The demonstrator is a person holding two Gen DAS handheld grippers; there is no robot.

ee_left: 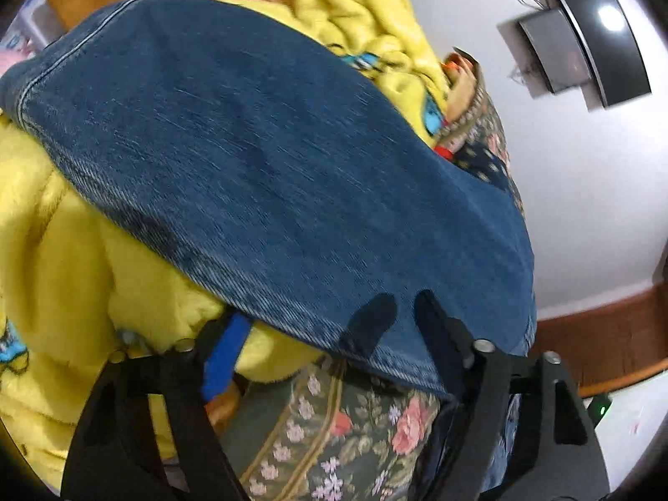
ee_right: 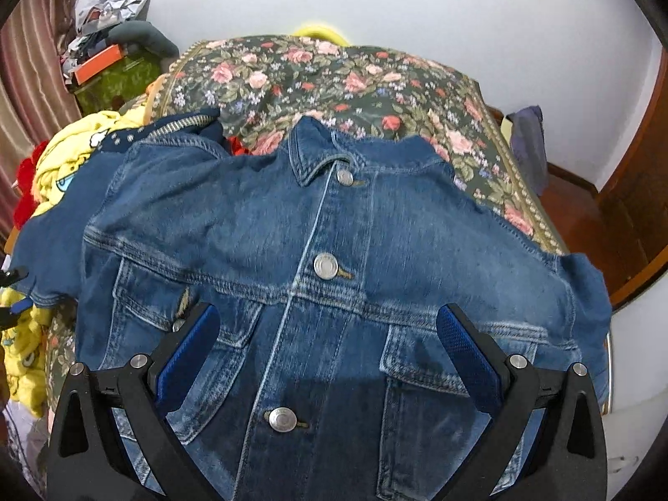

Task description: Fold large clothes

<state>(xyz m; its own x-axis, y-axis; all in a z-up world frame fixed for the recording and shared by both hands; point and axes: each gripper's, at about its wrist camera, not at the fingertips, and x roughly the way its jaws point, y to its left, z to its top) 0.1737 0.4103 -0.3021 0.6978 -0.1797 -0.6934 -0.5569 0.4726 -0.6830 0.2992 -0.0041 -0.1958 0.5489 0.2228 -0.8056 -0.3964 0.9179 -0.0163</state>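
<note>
The bed with the floral cover (ee_right: 355, 79) is filling most of the scene, and it is serving as the folding surface, because a large garment needs a wide flat place. On its near part the denim jacket (ee_right: 317, 259) is lying front side up, buttoned, with the collar pointing to the far side and the hem toward the camera; it is spread out wide, probably so that the sleeves can be brought inward first. On the left of the jacket a yellow fleece garment (ee_right: 71, 154) is lying in a heap with some red cloth, and it is seeming to wait for its turn. The jacket's left sleeve (ee_left: 259, 158) is stretching over this yellow heap – in the left wrist view it is covering most of the picture. The left gripper (ee_left: 403, 313) is working at the sleeve's edge: its jaws are close together and the denim is passing between them, so I judge they are pinching the sleeve, perhaps to carry it across the chest. The right gripper (ee_right: 327, 334) is hovering over the jacket's lower front, between the two chest pockets – its jaws are spread wide and are holding nothing. The middle button (ee_right: 325, 266) is lying just beyond its fingers.
</note>
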